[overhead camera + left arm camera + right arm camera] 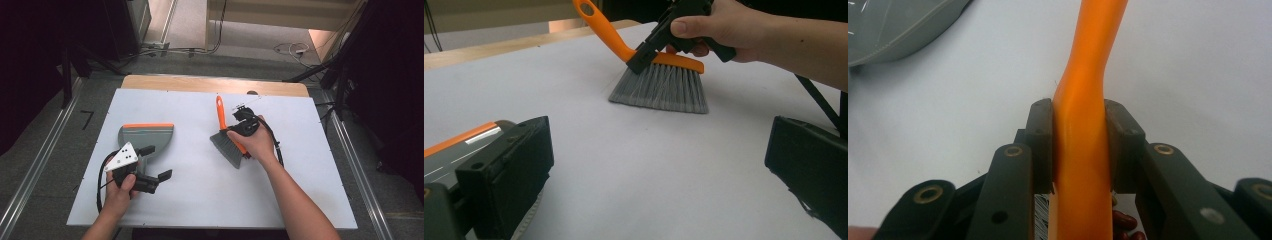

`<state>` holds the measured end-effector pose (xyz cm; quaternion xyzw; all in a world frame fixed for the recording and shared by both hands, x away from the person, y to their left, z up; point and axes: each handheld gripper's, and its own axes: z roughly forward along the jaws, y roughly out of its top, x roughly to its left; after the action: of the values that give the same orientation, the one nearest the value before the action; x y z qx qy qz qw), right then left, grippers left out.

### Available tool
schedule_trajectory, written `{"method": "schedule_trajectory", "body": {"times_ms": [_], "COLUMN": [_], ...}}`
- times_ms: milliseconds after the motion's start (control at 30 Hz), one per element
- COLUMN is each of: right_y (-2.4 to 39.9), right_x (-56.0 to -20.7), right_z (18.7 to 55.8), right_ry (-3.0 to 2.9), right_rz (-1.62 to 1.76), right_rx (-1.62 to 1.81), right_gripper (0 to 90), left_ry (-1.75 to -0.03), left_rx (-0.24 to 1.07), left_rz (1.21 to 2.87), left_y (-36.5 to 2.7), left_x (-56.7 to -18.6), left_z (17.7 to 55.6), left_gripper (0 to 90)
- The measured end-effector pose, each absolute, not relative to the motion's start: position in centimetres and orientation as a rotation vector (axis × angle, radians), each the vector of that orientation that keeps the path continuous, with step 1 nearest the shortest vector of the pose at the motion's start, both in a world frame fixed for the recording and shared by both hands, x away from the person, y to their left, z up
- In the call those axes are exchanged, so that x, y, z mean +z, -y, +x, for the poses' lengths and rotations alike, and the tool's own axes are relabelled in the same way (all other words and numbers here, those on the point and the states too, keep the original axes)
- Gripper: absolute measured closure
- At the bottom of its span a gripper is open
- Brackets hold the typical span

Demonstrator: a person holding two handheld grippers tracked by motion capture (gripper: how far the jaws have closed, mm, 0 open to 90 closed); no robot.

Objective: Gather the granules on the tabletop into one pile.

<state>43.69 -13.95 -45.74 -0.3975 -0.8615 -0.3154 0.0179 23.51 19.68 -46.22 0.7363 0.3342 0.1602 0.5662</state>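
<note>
Left gripper (152, 162) nearest, jaws wide apart, empty, just beside dustpan (146, 135) at table (200, 200) left. Right gripper (1079, 150) clenched on brush (226, 142) handle, mid-table. Advice: keep bristles flat on the surface, sweep slowly toward dustpan lip; steady pan first.

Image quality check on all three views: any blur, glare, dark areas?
High view: white table evenly lit, surroundings nearly black, bright floor patch at top, slightly soft overall. Left gripper view: brush fairly sharp, near jaws of the left tongs soft, faint shadow under the bristles. Right gripper view: orange handle and right tongs close-up and soft, dustpan blurred, no hard glare.
</note>
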Motion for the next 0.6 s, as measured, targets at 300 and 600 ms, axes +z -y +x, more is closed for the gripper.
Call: {"method": "schedule_trajectory", "body": {"times_ms": [300,600], "right_y": [14.3,14.6], "right_x": [-45.4,-43.4], "right_z": [43.5,42.5], "right_ry": [2.629,2.594], "right_rz": [-1.203,-1.129], "right_rx": [-1.036,-1.166], "right_gripper": [67.5,67.7], "left_ry": [-0.785,-0.787], "left_rx": [0.378,0.380], "left_rz": [1.733,1.733], "left_y": [-19.7,-19.8], "left_x": [-46.2,-46.2], "left_z": [23.5,23.6], "left_gripper": [0.0,0.0]}}
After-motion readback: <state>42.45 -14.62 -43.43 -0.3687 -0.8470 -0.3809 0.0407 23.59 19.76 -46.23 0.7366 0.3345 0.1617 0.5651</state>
